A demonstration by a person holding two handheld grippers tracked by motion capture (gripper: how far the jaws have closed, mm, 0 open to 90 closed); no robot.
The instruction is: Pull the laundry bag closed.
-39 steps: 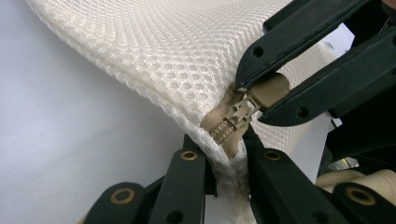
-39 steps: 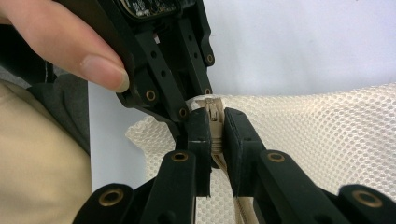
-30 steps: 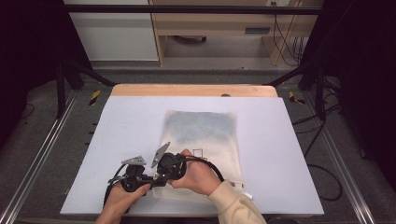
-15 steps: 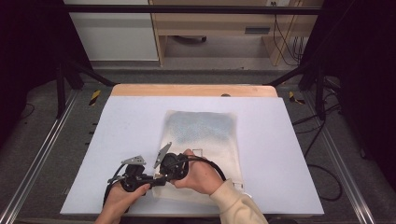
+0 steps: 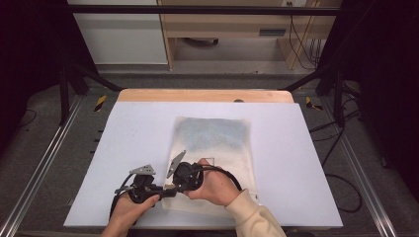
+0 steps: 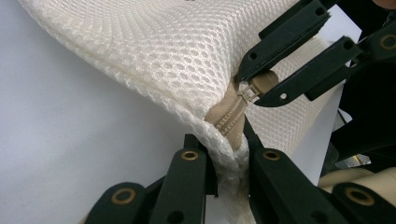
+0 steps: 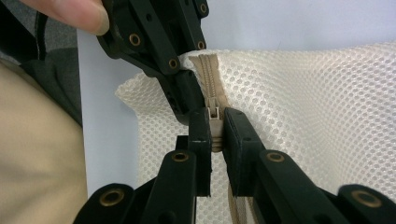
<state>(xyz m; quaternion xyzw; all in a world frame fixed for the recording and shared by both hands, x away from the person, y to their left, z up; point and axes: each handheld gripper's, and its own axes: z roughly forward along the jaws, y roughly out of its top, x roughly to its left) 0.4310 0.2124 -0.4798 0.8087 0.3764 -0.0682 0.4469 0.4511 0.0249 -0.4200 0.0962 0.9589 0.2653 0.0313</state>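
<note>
Black jaws of the left gripper (image 6: 223,163) are pinched on the corner of a cream mesh bag (image 6: 177,51), clamping the fabric right where the tan zipper (image 6: 232,116) ends. In the same left gripper view the right gripper (image 6: 254,86) comes in from the upper right, its jaws closed on the zipper pull (image 6: 249,92). The right gripper view shows the same from the other side: the right gripper (image 7: 215,126) is pressed together on the zipper pull (image 7: 216,114), with the left gripper (image 7: 187,100) gripping the mesh just beyond it and a fingertip (image 7: 70,14) at the top left.

From the high view, the left gripper (image 5: 165,190) and right gripper (image 5: 173,186) meet almost touching at the bag's near left corner, each held in a hand (image 5: 217,185). The mesh bag (image 5: 215,148) lies flat on the white table (image 5: 306,163), near the middle and reaching towards the near edge; its far half looks greyish.
</note>
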